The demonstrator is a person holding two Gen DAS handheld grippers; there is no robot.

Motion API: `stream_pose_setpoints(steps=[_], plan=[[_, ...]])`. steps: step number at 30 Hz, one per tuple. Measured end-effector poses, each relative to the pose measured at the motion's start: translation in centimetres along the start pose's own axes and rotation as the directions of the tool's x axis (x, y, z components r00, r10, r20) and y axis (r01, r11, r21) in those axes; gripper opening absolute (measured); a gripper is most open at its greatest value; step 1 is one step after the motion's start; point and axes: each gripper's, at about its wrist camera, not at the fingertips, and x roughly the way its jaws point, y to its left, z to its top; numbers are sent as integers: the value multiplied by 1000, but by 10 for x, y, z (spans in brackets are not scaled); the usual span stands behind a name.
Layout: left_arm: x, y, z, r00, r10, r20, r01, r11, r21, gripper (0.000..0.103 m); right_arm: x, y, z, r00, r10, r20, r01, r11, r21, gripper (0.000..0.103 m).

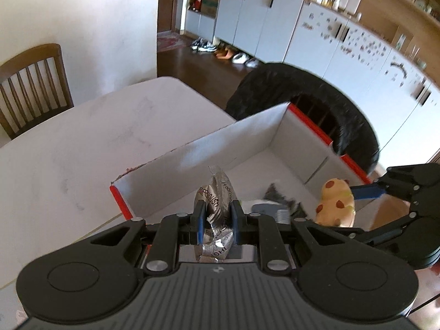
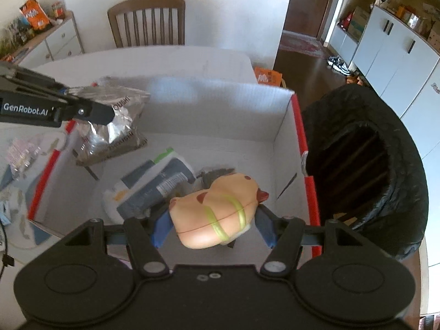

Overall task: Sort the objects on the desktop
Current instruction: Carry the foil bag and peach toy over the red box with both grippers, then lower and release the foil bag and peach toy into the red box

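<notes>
My left gripper [image 1: 216, 213] is shut on a crinkled silver snack packet [image 1: 217, 192] and holds it above the near left part of an open white cardboard box [image 1: 233, 140] with red edges. The packet also shows in the right wrist view [image 2: 110, 126]. My right gripper [image 2: 213, 220] is shut on a tan plush toy [image 2: 217, 209] with brown spots and green stripes, held over the box's inside. The toy shows in the left wrist view [image 1: 334, 206] at the right. A white and blue packet [image 2: 154, 187] lies on the box floor.
The box [image 2: 247, 104] stands on a white marble table [image 1: 82, 143]. A bin lined with a black bag [image 2: 365, 165] stands right of the box. A wooden chair [image 2: 147, 22] is at the table's far side. Small wrappers [image 2: 22, 154] lie left of the box.
</notes>
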Motion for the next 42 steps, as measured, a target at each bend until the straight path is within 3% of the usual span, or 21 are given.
stream_pose_setpoints(steps=[13, 26, 32, 34, 38, 40, 42], plan=[[35, -3, 0, 993, 75, -88, -70, 996, 52, 18, 35, -10, 0, 996, 23, -82, -24, 1000, -13, 64], [47, 0, 0, 989, 63, -137, -57, 997, 46, 18, 47, -12, 0, 996, 24, -86, -24, 1000, -6, 65], [42, 4, 1, 990, 71, -126, -72, 997, -5, 20, 45, -10, -1, 997, 20, -75, -20, 1000, -2, 67], [40, 3, 1, 990, 70, -121, -71, 997, -8, 28, 44, -10, -2, 997, 22, -76, -22, 1000, 1, 68], [34, -1, 0, 992, 71, -105, -71, 997, 3, 33, 39, -10, -4, 998, 19, -68, -18, 1000, 12, 69], [30, -2, 0, 994, 59, -92, -59, 998, -3, 54, 34, -10, -5, 998, 20, -55, -19, 1000, 15, 69], [23, -4, -1, 996, 58, -67, -59, 998, -4, 65, 27, -11, -5, 999, 21, -41, -20, 1000, 16, 70]])
